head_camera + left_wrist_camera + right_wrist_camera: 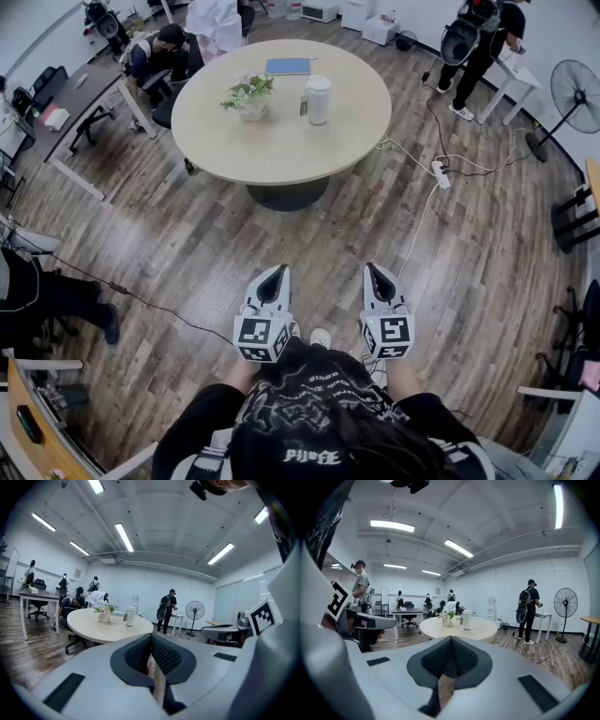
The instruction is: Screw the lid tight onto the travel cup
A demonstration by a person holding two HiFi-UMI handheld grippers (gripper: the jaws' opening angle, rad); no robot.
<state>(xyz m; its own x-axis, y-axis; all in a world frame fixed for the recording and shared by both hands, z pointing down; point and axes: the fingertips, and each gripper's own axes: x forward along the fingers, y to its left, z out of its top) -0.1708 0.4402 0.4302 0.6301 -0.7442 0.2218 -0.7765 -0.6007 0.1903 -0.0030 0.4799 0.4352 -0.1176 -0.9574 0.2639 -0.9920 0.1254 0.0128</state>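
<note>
Grey left tongs (278,271), right tongs (373,269); black shirt (314,396)

Three far views toward one table (281,141)

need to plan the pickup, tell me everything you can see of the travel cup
The cup is a tall, pale cylinder, smooth like plastic or coated metal. A lid of the same colour sits on top; whether it is screwed tight can't be told. It stands upright on the round table, toward the far side, right of the flower pot. A small dark thing stands close at its left.
</note>
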